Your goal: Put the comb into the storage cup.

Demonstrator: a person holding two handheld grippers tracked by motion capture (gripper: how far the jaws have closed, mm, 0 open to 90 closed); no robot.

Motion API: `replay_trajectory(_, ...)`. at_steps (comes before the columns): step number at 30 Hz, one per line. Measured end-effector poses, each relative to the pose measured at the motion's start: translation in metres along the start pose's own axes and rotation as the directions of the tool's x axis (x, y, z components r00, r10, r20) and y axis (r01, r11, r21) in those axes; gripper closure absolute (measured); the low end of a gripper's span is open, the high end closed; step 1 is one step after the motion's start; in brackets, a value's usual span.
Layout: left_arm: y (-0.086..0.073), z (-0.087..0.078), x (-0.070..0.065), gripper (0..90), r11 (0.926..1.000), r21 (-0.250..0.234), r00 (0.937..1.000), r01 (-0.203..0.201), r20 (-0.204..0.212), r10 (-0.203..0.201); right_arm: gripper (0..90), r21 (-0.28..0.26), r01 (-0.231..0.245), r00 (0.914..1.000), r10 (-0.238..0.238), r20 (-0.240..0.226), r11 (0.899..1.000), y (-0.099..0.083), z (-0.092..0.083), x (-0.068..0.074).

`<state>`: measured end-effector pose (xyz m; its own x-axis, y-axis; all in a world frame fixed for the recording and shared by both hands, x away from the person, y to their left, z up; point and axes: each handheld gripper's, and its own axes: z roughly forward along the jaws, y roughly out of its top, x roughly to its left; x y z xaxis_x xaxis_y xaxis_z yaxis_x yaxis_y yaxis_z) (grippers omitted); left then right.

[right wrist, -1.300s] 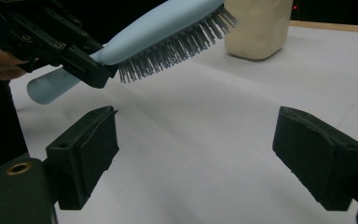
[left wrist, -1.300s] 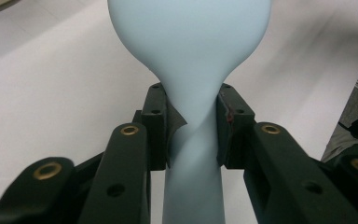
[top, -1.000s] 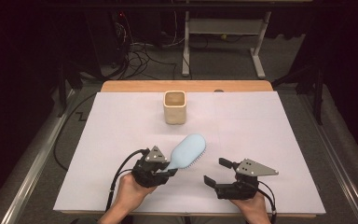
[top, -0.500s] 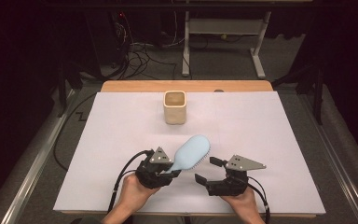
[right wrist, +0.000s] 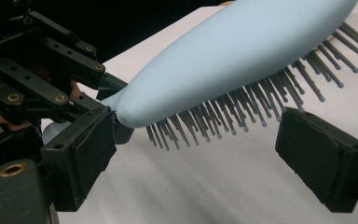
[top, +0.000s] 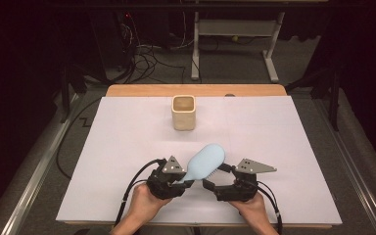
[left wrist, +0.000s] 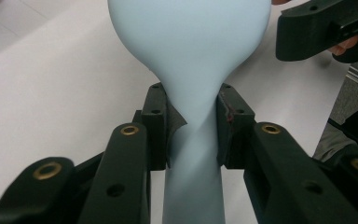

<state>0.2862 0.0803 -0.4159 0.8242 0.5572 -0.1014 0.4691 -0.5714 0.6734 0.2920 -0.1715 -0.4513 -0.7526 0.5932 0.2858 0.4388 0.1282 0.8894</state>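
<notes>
Hairbrush (top: pixel 204 162) handle clamped between left fingers (left wrist: pixel 154 122), head raised

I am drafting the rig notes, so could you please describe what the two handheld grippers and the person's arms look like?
Both the left gripper and the right gripper are matte black linkages with brass-coloured pivot bushings and flat black rectangular pads. Each carries a grey three-cornered plate on top, and black cables loop back from each. The forearms are bare, with no sleeves showing.

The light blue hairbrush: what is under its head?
Under the hairbrush head, grey bristles point down above the white table cover, between the open right gripper fingers. Where the bristles join the head is hidden.
</notes>
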Motion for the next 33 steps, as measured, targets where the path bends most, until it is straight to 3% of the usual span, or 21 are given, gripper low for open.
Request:
replay_trajectory(15,0.002,0.007,-0.005,69.3,0.9999,0.009,0.9999,-0.012,0.009,0.012,9.3,-0.007,-0.062,0.9980,0.062,-0.011,0.998,0.003,0.006,-0.003)
replay_trajectory(33,0.008,0.012,-0.011,69.2,0.9994,0.016,0.9995,-0.030,0.009,0.030,9.5,-0.012,-0.098,0.9952,0.098,0.006,0.995,0.007,0.016,-0.003)
